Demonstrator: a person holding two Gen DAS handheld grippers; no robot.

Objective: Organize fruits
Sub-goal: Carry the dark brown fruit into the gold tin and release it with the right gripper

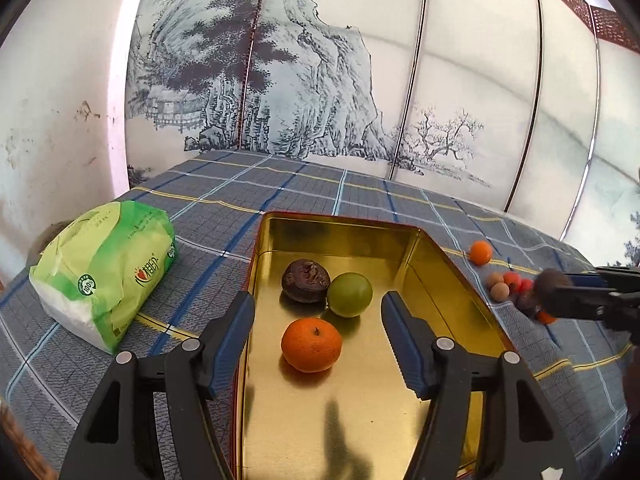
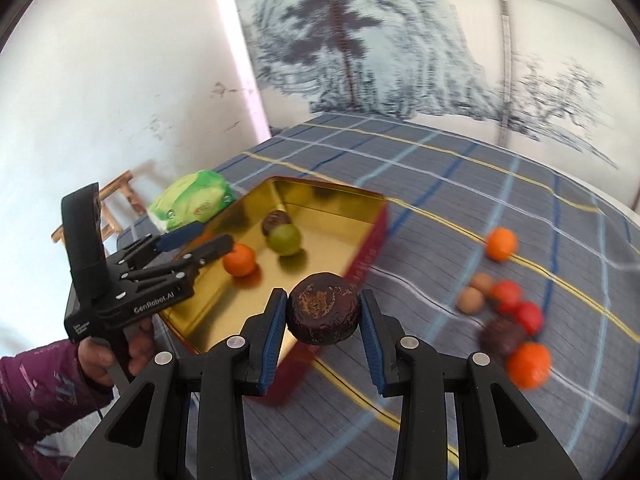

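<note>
Right gripper (image 2: 322, 316) clamps a dark brown fruit (image 2: 322, 308) above the gold tin's (image 2: 208, 316) near edge; left gripper (image 1: 318, 320) hangs wide, empty.

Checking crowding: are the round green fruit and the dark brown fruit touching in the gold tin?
Touching: the left wrist view shows green fruit pressed against dark fruit.

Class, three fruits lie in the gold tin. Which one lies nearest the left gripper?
The orange. It lies alone at the near end, close before the open left gripper; the green fruit and dark brown fruit sit farther back, touching.
</note>
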